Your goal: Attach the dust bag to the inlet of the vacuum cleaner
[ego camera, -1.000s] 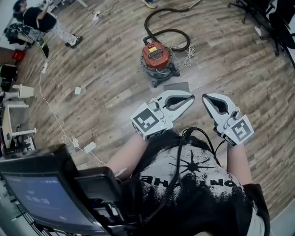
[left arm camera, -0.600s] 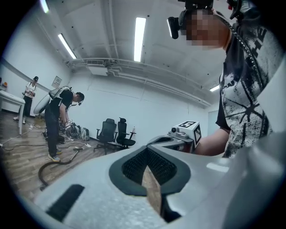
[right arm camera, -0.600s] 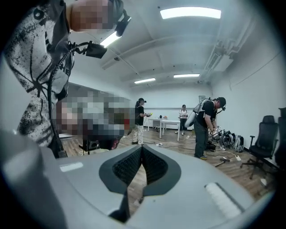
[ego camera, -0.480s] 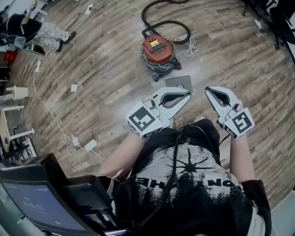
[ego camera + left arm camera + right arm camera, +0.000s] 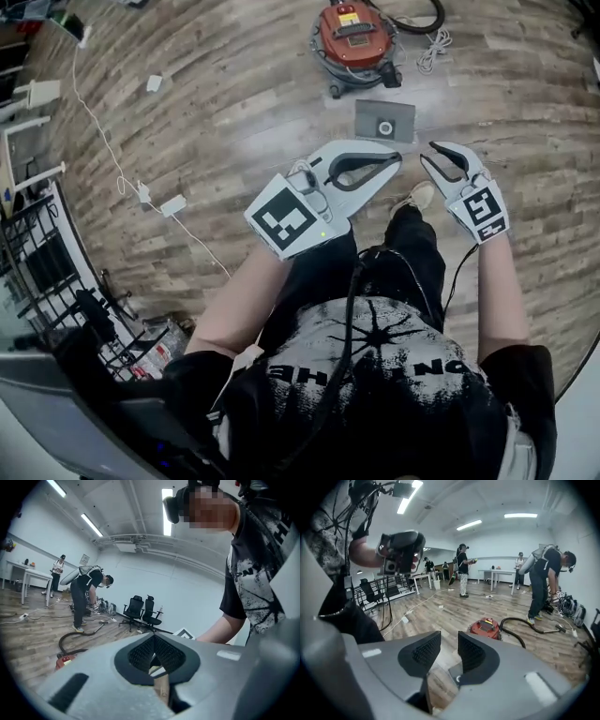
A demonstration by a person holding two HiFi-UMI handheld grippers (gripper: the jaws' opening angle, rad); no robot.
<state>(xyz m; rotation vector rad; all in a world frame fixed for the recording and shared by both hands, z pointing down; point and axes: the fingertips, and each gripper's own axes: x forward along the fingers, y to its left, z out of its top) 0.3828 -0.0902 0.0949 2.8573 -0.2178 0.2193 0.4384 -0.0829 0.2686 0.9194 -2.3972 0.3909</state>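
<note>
The red vacuum cleaner (image 5: 352, 33) stands on the wood floor at the top of the head view. The grey flat dust bag (image 5: 384, 120), with a round hole in it, lies on the floor just in front of the vacuum. My left gripper (image 5: 397, 158) is shut and empty, its tip a little short of the bag. To its right, my right gripper (image 5: 434, 156) is open; its jaws have just been opening, with nothing between them. In the right gripper view the bag (image 5: 453, 671) shows through the gap of the right gripper (image 5: 449, 651), with the vacuum (image 5: 486, 627) beyond. The left gripper (image 5: 153, 638) hides most of its own view.
A black hose (image 5: 417, 17) and a coiled white cord (image 5: 433, 42) lie by the vacuum. A white power strip (image 5: 173, 203) and its cable run along the left. My shoe (image 5: 417, 195) is under the grippers. Other people (image 5: 543, 581) and office chairs (image 5: 143, 611) stand farther off.
Both grippers have dropped and come close to the dust bag, and the vacuum now sits higher in the head view. The right jaws have parted; the left stay shut.
</note>
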